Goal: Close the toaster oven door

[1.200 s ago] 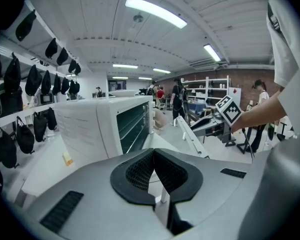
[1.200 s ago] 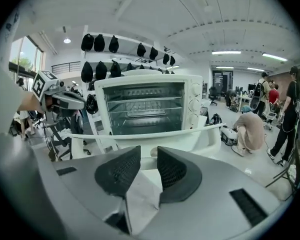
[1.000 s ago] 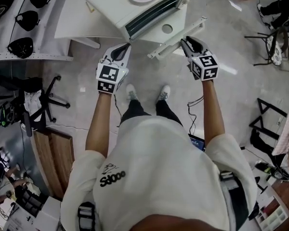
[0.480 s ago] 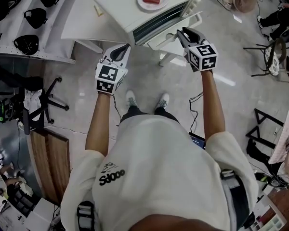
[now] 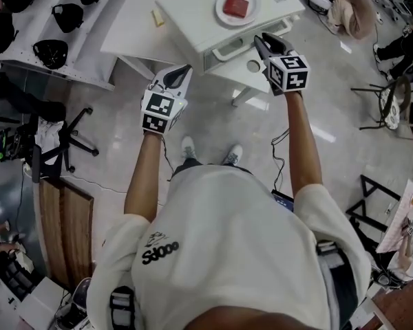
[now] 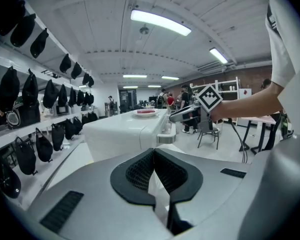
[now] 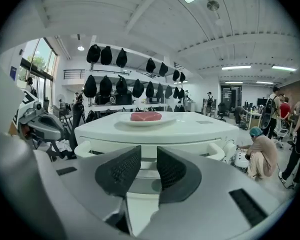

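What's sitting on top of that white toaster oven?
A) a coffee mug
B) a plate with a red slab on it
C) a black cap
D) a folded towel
B: the head view shows a round plate carrying a red slab on the flat top of the toaster oven.

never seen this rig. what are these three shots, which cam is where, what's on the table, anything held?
No robot: a person holds a two-jaw gripper in each hand. The head view looks down from the person's head. The other two come from cameras on each gripper, looking along its jaws. On the white table stands a white toaster oven, door shut or nearly so, with a plate of red meat on top. The left gripper is shut, empty. The right gripper faces the oven's front; its jaws are apart and closing, nothing gripped between them.
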